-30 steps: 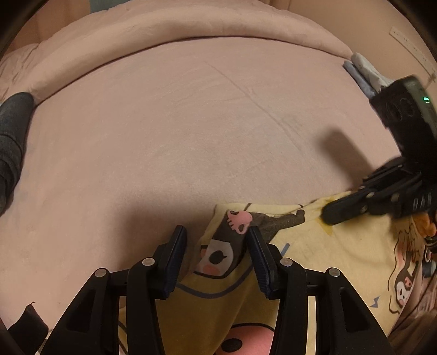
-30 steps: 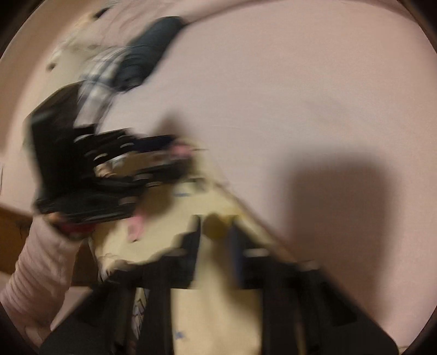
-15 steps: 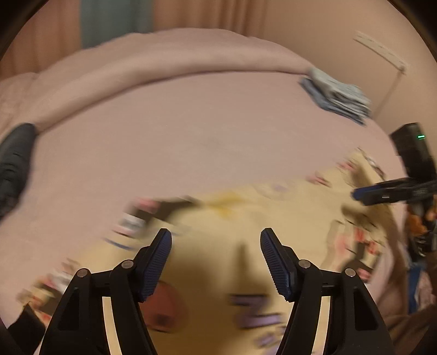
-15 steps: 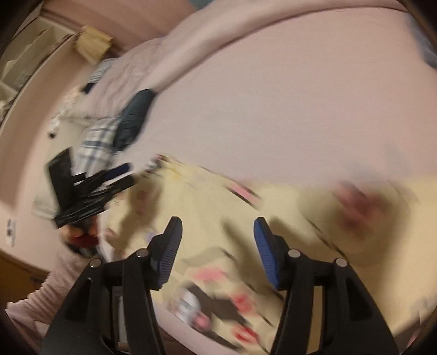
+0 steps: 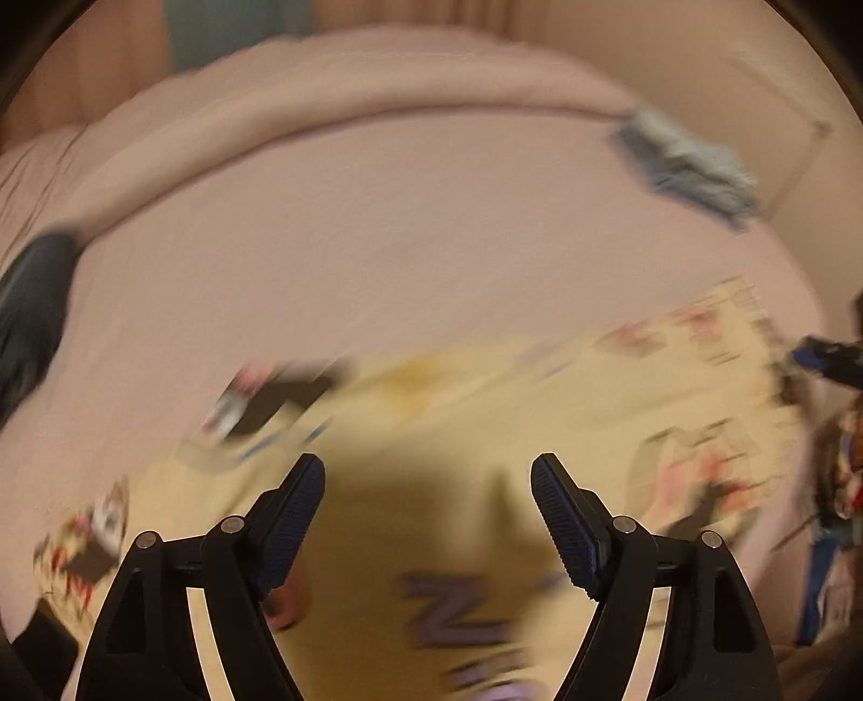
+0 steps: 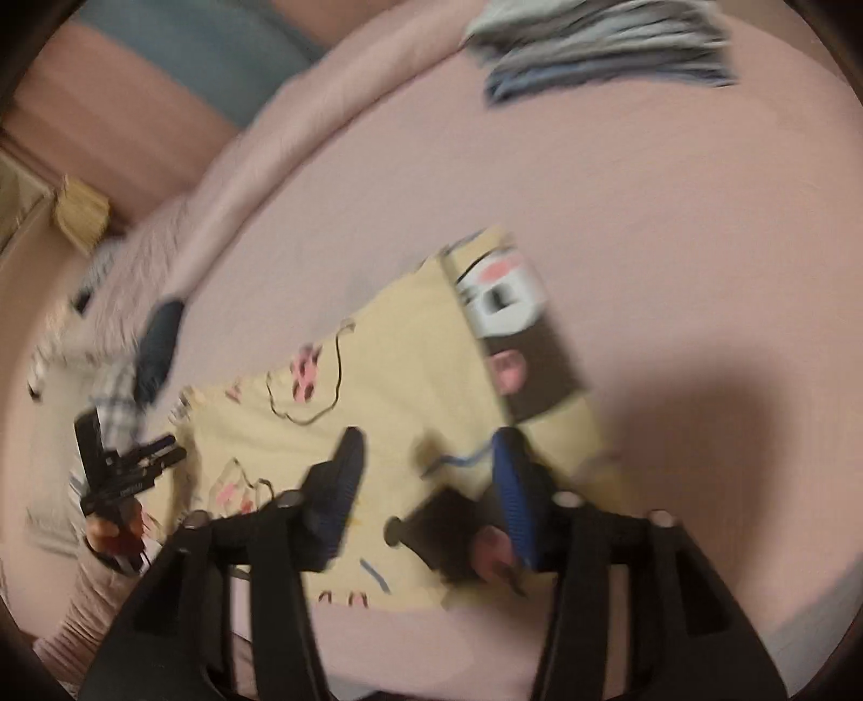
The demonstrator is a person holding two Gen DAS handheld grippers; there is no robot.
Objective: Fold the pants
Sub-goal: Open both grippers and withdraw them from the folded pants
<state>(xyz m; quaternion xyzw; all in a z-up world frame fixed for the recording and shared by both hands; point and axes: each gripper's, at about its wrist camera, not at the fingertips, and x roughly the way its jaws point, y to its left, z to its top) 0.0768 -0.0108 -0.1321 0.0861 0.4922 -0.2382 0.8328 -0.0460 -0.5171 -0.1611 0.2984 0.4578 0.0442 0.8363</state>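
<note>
The yellow cartoon-print pants (image 5: pixel 442 431) lie spread flat on the pink bed, also seen in the right wrist view (image 6: pixel 377 388). My left gripper (image 5: pixel 429 474) is open and empty above the pants' near part. It also shows at the pants' left edge in the right wrist view (image 6: pixel 135 469). My right gripper (image 6: pixel 426 447) is open and empty above the pants' lower part. Its tip shows at the right edge of the left wrist view (image 5: pixel 825 358). Both views are motion-blurred.
A folded blue-grey garment stack (image 5: pixel 690 167) lies at the far right of the bed (image 5: pixel 404 242); it also shows in the right wrist view (image 6: pixel 593 43). A dark garment (image 5: pixel 32 313) lies at the left edge. A pink duvet roll (image 5: pixel 350 91) runs along the back.
Both grippers let go of the pants and opened. The pants now lie spread on the bed. Both grippers pulled apart and lifted; the right camera swung round.
</note>
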